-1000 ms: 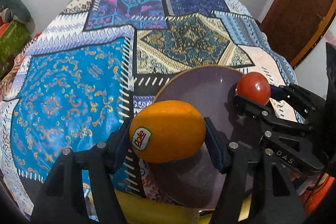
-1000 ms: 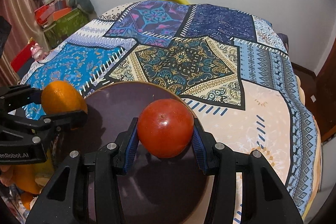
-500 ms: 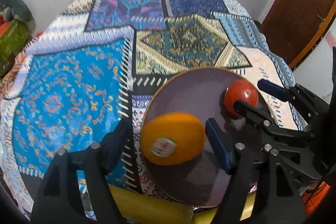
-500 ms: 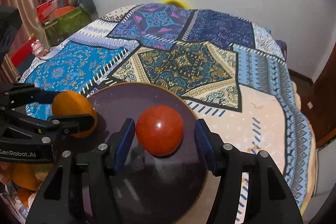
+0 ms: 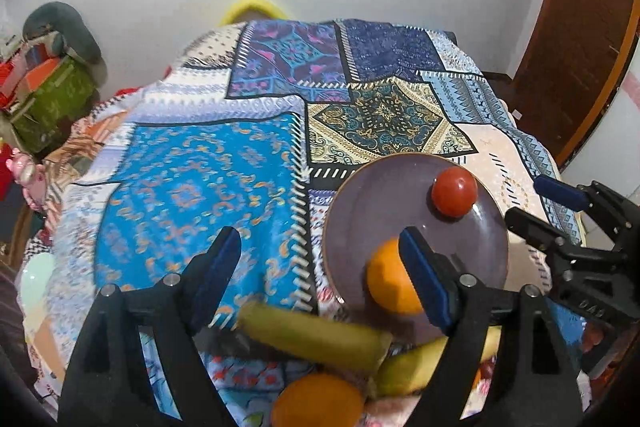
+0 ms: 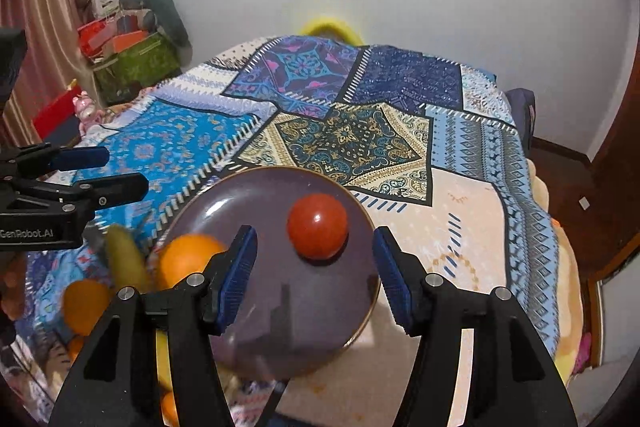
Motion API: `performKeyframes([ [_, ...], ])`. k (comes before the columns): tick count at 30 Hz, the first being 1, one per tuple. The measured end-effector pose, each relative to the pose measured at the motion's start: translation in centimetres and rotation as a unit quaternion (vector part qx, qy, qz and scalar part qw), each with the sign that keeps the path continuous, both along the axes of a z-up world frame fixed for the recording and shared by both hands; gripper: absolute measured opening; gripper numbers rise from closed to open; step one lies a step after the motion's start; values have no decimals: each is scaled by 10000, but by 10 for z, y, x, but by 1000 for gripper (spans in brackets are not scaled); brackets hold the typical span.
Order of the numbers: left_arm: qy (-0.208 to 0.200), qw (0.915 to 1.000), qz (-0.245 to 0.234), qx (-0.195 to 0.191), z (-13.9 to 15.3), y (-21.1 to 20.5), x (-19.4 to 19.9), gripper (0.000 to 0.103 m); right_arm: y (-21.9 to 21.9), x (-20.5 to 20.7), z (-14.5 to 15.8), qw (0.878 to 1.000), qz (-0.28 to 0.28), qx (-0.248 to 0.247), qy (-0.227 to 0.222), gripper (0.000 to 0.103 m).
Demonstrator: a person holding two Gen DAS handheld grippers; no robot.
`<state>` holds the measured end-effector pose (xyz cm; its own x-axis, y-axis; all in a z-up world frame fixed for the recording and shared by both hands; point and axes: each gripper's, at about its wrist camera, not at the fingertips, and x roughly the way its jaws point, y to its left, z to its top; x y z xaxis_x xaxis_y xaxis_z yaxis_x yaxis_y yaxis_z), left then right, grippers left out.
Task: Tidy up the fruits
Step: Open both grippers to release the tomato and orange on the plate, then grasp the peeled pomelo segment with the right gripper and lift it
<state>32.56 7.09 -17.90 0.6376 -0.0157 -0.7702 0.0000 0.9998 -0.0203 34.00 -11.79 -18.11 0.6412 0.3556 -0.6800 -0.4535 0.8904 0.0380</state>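
Note:
A dark purple plate point(image 5: 384, 195) point(image 6: 256, 211) lies on the patchwork cloth. On it rest an orange point(image 5: 386, 283) point(image 6: 184, 259) and a red tomato point(image 5: 454, 191) point(image 6: 318, 227). My left gripper point(image 5: 320, 267) is open and empty, raised to the left of the plate, over the blue cloth. My right gripper point(image 6: 314, 277) is open and empty, above the plate's near side, with the tomato just beyond its pads. A second orange point(image 5: 318, 405) point(image 6: 86, 305) and bananas point(image 5: 312, 337) point(image 6: 124, 261) lie off the plate at the near edge.
The patchwork cloth point(image 5: 192, 187) covers the whole surface. Boxes and a green bag point(image 6: 132, 59) stand by the wall at the left. A brown door point(image 5: 580, 27) is at the right. A yellow object point(image 6: 328, 27) sits behind the far edge.
Both grippers opened and released their fruit onto the plate, then pulled back and up. The left gripper also moved left, off the orange.

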Motion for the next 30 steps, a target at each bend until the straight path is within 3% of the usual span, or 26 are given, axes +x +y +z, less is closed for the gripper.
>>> performKeyframes([
  [3, -149, 9999, 5, 83, 9, 3, -21, 89, -3, -15, 7, 10000, 0, 45, -48, 56],
  [8, -337, 9989, -24, 327, 18, 2, -56, 91, -5, -41, 16, 9999, -26, 84, -101, 56],
  [16, -318, 9990, 27, 311, 13, 9, -106, 93, -5, -78, 20, 9998, 11, 195, -49, 60],
  [30, -149, 9995, 267, 52, -9, 36, -154, 93, 30, -112, -18, 9977, 474, 76, 470, 64],
])
